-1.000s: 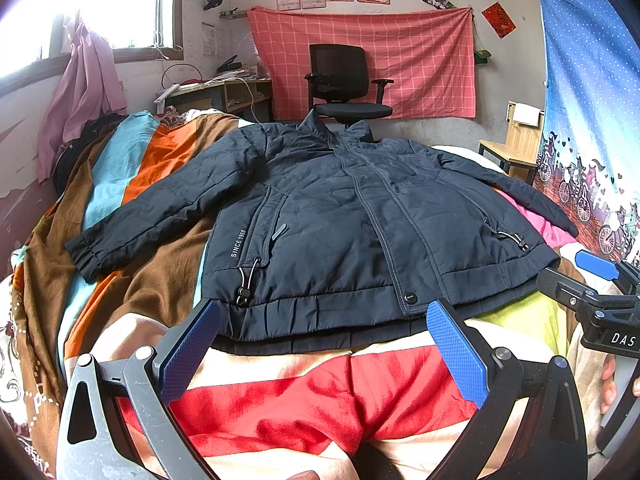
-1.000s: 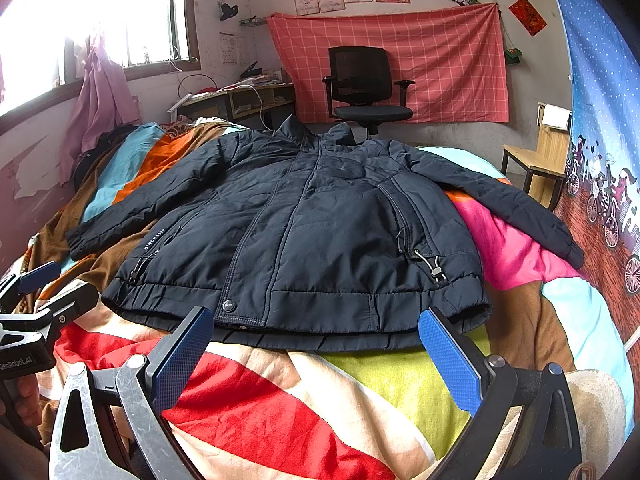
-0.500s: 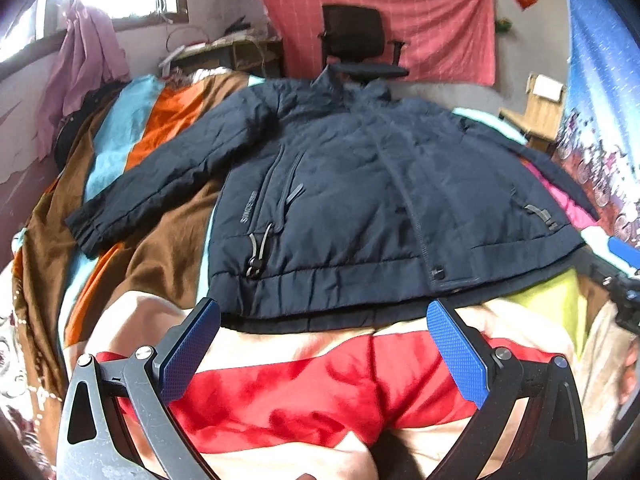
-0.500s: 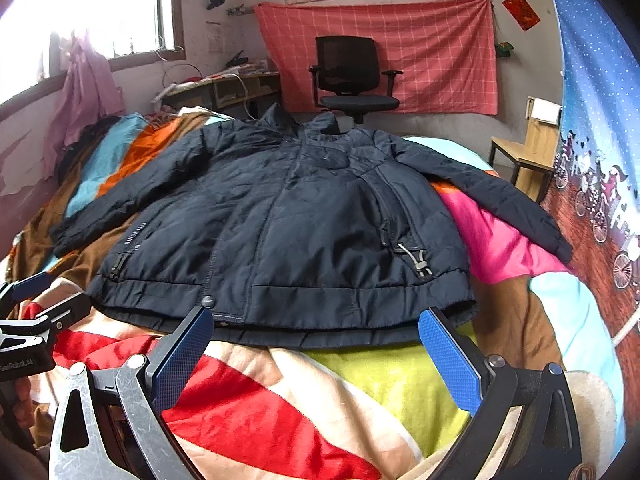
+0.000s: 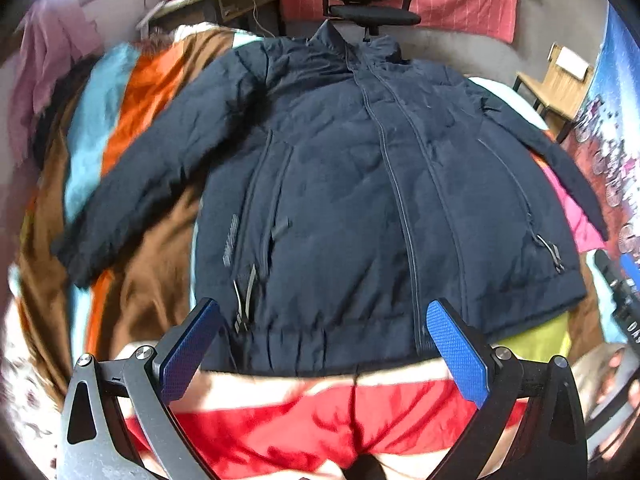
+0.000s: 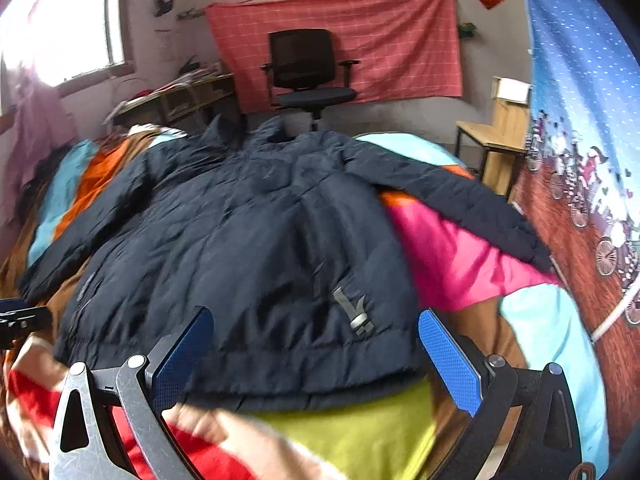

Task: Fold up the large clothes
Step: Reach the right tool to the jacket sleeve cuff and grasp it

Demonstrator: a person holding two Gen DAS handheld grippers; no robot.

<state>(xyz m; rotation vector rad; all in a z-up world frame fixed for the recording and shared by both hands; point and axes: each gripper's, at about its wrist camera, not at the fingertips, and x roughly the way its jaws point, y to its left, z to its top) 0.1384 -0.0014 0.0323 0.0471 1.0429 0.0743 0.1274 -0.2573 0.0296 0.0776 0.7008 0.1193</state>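
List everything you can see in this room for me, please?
jacket: one, dark navy, spread flat on the bed, sleeves out
blanket: one, multicoloured patches, under the jacket
office chair: one, black, beyond the bed
wall cloth: one, red checked, behind the chair
desk: one, wooden, cluttered, below the window
wooden chair: one, light wood, right of the bed
curtain: one, blue with bicycles, far right
left gripper: blue pads, open, at the hem
right gripper: blue pads, open, at the hem
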